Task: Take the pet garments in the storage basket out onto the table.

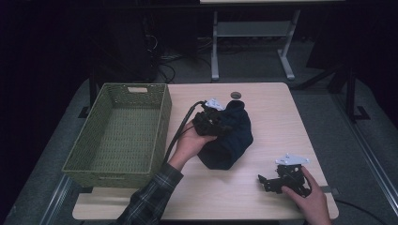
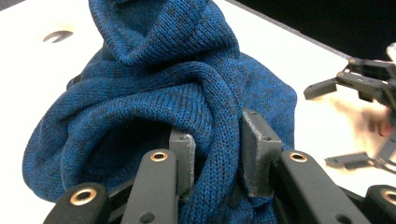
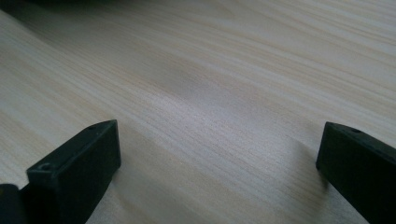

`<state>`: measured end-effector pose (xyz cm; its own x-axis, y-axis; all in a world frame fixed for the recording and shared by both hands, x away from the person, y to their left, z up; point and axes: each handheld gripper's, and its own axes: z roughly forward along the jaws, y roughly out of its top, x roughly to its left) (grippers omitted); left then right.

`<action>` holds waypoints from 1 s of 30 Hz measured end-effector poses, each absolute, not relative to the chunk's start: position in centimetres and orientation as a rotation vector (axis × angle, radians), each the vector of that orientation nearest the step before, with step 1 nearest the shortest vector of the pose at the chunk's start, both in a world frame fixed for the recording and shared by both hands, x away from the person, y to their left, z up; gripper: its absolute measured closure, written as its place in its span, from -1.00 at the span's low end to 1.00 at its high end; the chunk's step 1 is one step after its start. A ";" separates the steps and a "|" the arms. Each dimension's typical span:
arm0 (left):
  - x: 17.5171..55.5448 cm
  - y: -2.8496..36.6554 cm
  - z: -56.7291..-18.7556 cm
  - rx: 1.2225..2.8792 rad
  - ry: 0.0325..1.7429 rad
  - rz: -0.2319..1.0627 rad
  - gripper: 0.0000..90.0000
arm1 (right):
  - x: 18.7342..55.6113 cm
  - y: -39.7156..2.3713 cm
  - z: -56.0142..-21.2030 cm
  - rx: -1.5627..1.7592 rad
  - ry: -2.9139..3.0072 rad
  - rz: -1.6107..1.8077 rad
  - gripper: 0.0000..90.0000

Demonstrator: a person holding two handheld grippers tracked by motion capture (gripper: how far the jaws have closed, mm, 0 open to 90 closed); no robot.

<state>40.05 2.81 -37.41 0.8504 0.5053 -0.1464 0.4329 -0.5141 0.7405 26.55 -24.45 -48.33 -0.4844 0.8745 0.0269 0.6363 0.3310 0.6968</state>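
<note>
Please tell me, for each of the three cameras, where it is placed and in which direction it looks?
High view: above the person's side, looking forward and down on the table, green basket and blue knit garment; both forearms enter from below.
Left gripper view: rides on the left gripper, looking along its jaws, which pinch a fold of the garment.
Right gripper view: rides on the right gripper, looking down at bare wood between open jaws.
Shared: high and left gripper views both show the garment and right gripper.
</note>
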 end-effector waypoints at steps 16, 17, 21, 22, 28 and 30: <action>42.2 -1.0 -43.6 2.273 0.726 0.106 0.51 | 26.5 -24.4 -48.3 1.350 2.247 0.932 -1.00; 42.2 -1.2 -43.9 2.275 0.731 0.110 0.51 | 26.5 -24.4 -48.3 1.348 2.247 0.932 -1.00; 42.5 -1.3 -44.7 2.316 0.723 0.108 0.48 | 26.5 -24.4 -48.3 1.350 2.248 0.931 -1.00; 42.5 -1.3 -44.7 2.316 0.723 0.108 0.47 | 26.5 -24.4 -48.3 1.350 2.248 0.932 -1.00; 42.5 -1.3 -44.6 2.307 0.725 0.104 0.21 | 26.5 -24.4 -48.3 1.350 2.248 0.932 -1.00; 42.4 -1.3 -44.3 2.314 0.707 0.104 0.07 | 26.5 -24.4 -48.3 1.352 2.248 0.932 -1.00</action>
<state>42.41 -1.27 -44.32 0.8475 0.5170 -0.1202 0.4602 -0.6028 0.6518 26.51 -24.42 -48.31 -0.4800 0.8767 0.0318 0.6421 0.3264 0.6937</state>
